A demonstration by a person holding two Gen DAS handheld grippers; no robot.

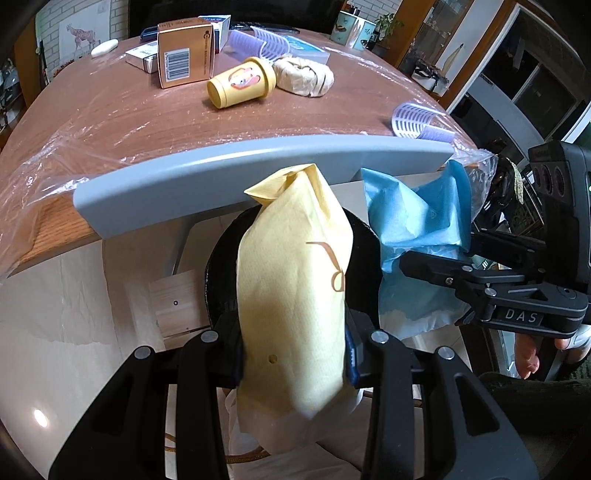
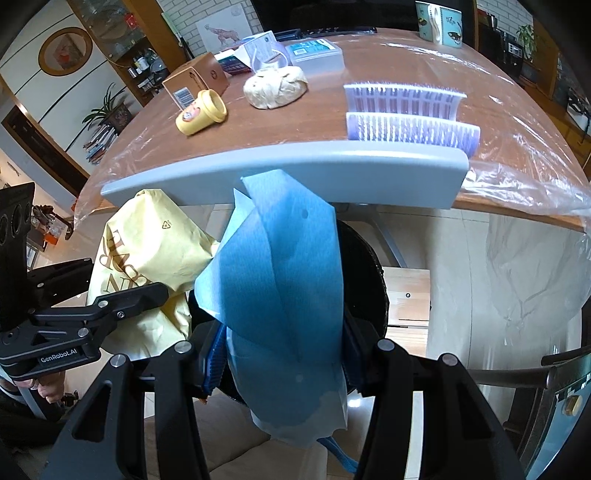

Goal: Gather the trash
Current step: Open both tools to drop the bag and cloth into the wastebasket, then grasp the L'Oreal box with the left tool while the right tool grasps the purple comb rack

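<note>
Your left gripper (image 1: pixel 295 354) is closed on a yellow paper bag (image 1: pixel 291 295), its pads pressing both sides of the bag's lower part; the bag stands up between the fingers, its crumpled top reaching the grey table edge (image 1: pixel 258 166). Your right gripper (image 2: pixel 284 354) is likewise clamped on a blue paper bag (image 2: pixel 280 288), which rises between its blue-padded fingers to the same grey edge. The two bags are just beside each other; whether they touch cannot be told. Both are held off the table, in front of its edge, above a dark round object (image 2: pixel 365 273) of which only the rim shows behind the bags; what it is cannot be told. A pale tiled floor (image 1: pixel 55 314) and a small wooden block (image 1: pixel 177 302) lie below. On the wooden table top (image 1: pixel 129 110), which is covered in clear plastic film, a yellow cup (image 1: pixel 240 83) lies on its side, with a crumpled beige wrapper (image 1: pixel 303 75) just beside its lidded end. A brown carton (image 1: pixel 183 55) with a barcode stands near the cup. Two purple hair rollers (image 2: pixel 406 114) lie side by side close to the grey edge. Further back are white boxes (image 1: pixel 142 59), a lidded plastic container (image 2: pixel 319 55) and a patterned mug (image 2: pixel 439 22). Part of your hand (image 1: pixel 528 350) shows beneath the right gripper in the left view.
</note>
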